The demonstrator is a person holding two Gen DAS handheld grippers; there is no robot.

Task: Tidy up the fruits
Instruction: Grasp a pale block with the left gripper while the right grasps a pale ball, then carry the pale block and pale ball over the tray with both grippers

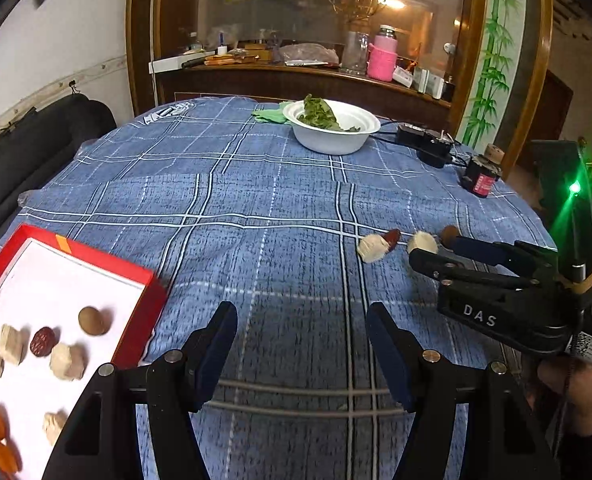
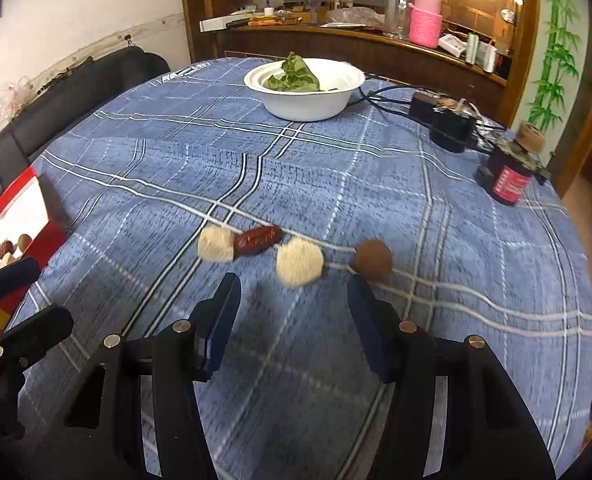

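Right gripper (image 2: 294,320) nearing four loose pieces at frame centre

Both the right and left gripper (image 1: 302,354) stand part-open and empty. A pale chunk (image 2: 299,262), red date (image 2: 258,240) and brown round fruit (image 2: 373,260) crowd together on the worktop (image 2: 376,184) (red tray (image 1: 136,276) lower left); closing here could nudge neighbours away.

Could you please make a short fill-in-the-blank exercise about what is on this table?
1. The white bowl at the far side of the table holds green ____.
2. The tray with the sorted pieces has a ____ rim.
3. Loose on the checked cloth, the red date lies between two ____ pieces.
4. The round brown fruit lies just ahead of the ____ claw.

Missing words: leaves; red; pale; right
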